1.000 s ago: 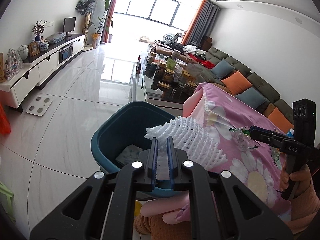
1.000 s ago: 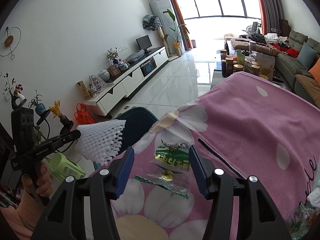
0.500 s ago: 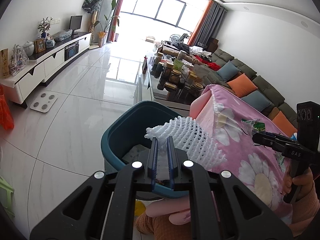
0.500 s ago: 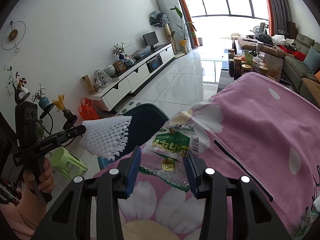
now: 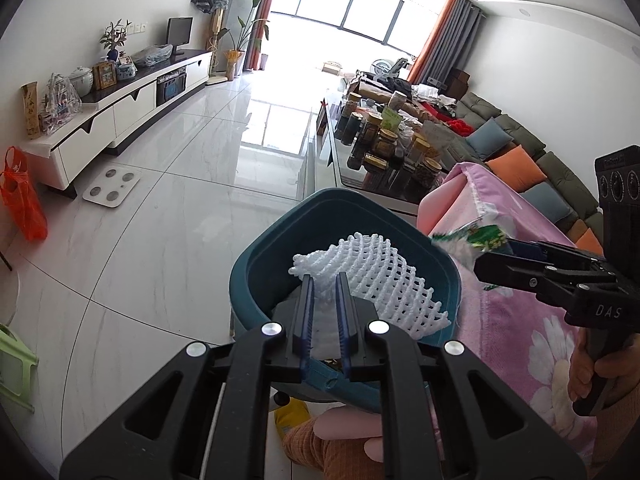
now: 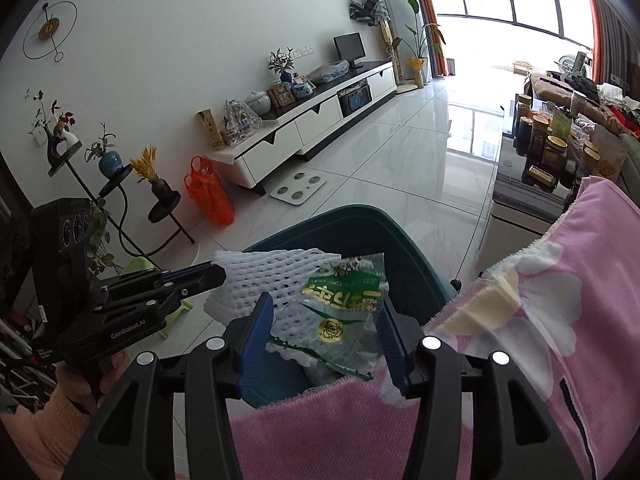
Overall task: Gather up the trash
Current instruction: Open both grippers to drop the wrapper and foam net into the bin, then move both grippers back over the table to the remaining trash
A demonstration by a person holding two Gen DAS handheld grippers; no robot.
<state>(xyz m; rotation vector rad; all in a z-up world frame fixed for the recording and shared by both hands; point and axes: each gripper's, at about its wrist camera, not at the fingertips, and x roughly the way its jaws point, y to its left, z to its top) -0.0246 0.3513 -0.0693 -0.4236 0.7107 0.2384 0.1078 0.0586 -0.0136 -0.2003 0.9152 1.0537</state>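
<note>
Left gripper (image 5: pixel 325 280) has its jaws drawn narrow, pinching one end of a white foam mesh fruit sleeve (image 5: pixel 372 276); the rest of the sleeve fans out forward and to the right of the blue pads, hanging over the open mouth of a dark teal plastic trash bin (image 5: pixel 256 272). Right gripper (image 6: pixel 326 312) stands about half wide, and its jaws have just been opening; a crinkled clear and green snack wrapper (image 6: pixel 344 300) sits between the blue fingers (image 6: pixel 256 332), though whether the pads still press on it I cannot tell. The wrapper is over the bin's near edge, partly overlapping the foam sleeve (image 6: pixel 272 272) in the right wrist view, with the left gripper (image 6: pixel 208 276) coming in from that view's left side. From the left wrist view the right gripper (image 5: pixel 486 262) reaches in from the right, wrapper (image 5: pixel 476 236) at its tip, just beside the bin rim. Just right of the bin is a pink flower-print cloth (image 6: pixel 540 320) covering a surface. Bin stands on a glossy white tile floor (image 5: pixel 160 216).
</note>
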